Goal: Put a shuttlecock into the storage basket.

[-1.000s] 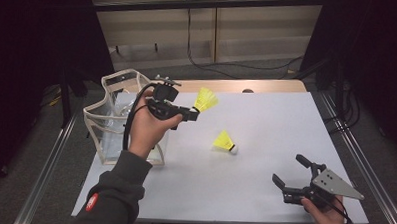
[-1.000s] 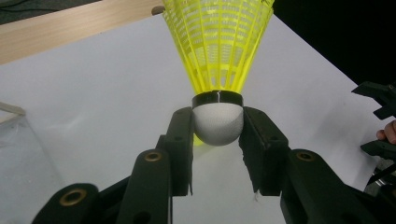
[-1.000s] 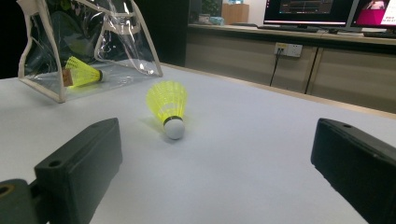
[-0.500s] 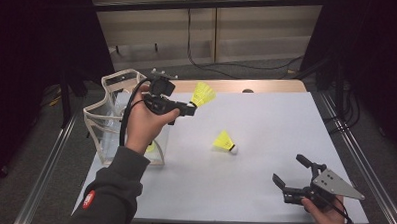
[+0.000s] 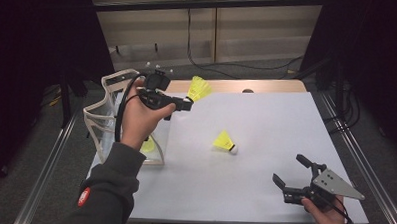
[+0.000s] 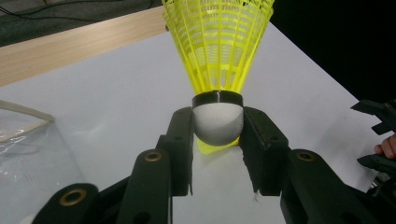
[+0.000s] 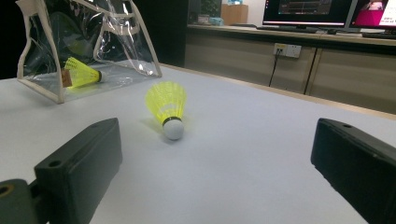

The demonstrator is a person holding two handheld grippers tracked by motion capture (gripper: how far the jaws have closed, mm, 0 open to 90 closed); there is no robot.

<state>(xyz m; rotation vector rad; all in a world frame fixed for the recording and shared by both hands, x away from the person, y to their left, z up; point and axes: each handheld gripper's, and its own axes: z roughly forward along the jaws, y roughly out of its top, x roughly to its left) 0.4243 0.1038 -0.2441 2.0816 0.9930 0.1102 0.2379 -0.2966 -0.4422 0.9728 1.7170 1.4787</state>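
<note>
My left gripper (image 5: 185,104) is raised above the table's back left, beside a clear bag (image 5: 102,119). It is shut on the white cork of a yellow shuttlecock (image 5: 199,88), whose skirt points away from the hand. In the left gripper view the pads (image 6: 183,135) clamp the cork of the shuttlecock (image 6: 218,51) from both sides. A second shuttlecock (image 5: 224,142) lies on the white tabletop near the middle. My right gripper (image 5: 290,177) rests open at the front right, facing that shuttlecock (image 7: 167,106) from a distance.
The clear bag (image 7: 116,42) with cream trim stands at the left edge with one yellow shuttlecock (image 7: 80,73) inside. A wooden strip (image 5: 237,85) runs along the table's far edge. Metal rails flank the table. Monitors (image 7: 322,9) sit in the background.
The left hand has drifted a little up and toward the bag with the shuttlecock still clamped. The right gripper and the shuttlecock on the table have not moved.
</note>
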